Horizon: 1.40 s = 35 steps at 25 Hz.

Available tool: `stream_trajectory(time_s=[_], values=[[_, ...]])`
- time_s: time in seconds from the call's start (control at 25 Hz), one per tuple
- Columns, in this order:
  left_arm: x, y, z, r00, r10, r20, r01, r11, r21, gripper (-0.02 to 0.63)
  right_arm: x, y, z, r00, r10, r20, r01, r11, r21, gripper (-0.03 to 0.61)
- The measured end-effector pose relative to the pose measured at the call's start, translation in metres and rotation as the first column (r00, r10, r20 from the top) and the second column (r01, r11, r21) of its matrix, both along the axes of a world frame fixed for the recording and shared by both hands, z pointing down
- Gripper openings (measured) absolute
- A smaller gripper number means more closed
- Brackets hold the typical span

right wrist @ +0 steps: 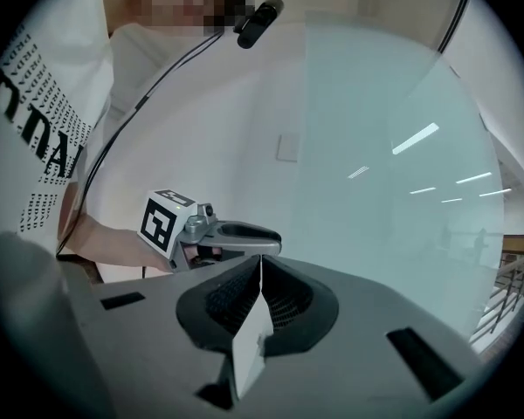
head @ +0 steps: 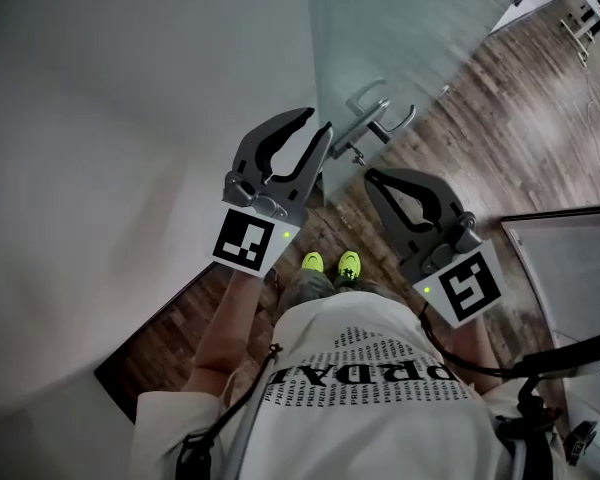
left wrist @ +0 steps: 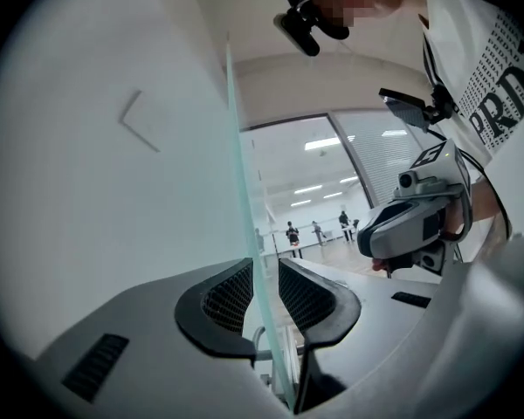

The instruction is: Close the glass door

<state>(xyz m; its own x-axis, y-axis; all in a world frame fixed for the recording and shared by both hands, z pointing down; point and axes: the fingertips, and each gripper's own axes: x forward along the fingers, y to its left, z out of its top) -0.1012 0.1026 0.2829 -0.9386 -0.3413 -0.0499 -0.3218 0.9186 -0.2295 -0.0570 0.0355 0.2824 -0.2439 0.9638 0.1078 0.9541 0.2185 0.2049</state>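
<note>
The glass door stands ajar, its free edge running up between my left gripper's jaws. My left gripper is open, one pad on each side of that edge, with a small gap showing on the right side. The door's metal lever handle sits just right of the left jaws. My right gripper hangs lower and to the right, off the door, shut on a thin white card. The right gripper view looks at the door pane and the left gripper.
A white wall fills the left, close to the door's edge. Wooden floor lies beyond the door. The person's yellow shoes stand below the grippers. Another glass panel is at the right. Distant people show through the opening.
</note>
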Motion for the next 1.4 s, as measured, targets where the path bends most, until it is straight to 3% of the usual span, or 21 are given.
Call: stream_trajectory(time_s=[0.16,0.36,0.56,0.72,0.88,1.04,1.4], values=[[-0.006,-0.003,0.011,1.000,0.000,-0.016,-0.001,1.000,-0.022,0.084,0.001,0.001,0.005,1.000,-0.013,-0.002,0.013,1.000,0.000,-0.001],[-0.001,-0.017,0.013,0.992,0.127,-0.004,-0.127,0.989,-0.075,0.084,0.001,0.002,0.002,0.999,0.046,0.014,-0.046,0.999,-0.027,-0.001],[0.004,-0.021,0.006,0.980,0.195,-0.033,-0.195,0.981,0.011,0.084,-0.006,0.001,-0.006,0.991,0.131,0.016,-0.130,0.990,-0.047,0.000],[0.006,-0.024,0.001,0.972,0.233,-0.031,-0.234,0.971,-0.039,0.084,-0.007,0.000,-0.005,0.982,0.187,0.013,-0.187,0.982,-0.042,-0.001],[0.014,-0.029,0.000,0.959,0.280,-0.034,-0.282,0.959,-0.042,0.084,-0.009,-0.001,-0.006,0.971,0.238,0.010,-0.237,0.971,-0.042,-0.002],[0.017,-0.034,0.000,0.941,0.337,-0.035,-0.339,0.937,-0.089,0.084,-0.013,-0.003,-0.010,0.958,0.287,0.022,-0.285,0.957,-0.054,-0.002],[0.024,-0.042,0.012,0.928,0.368,-0.056,-0.372,0.925,-0.079,0.084,-0.012,-0.015,-0.007,0.942,0.334,0.032,-0.333,0.942,-0.034,-0.001]])
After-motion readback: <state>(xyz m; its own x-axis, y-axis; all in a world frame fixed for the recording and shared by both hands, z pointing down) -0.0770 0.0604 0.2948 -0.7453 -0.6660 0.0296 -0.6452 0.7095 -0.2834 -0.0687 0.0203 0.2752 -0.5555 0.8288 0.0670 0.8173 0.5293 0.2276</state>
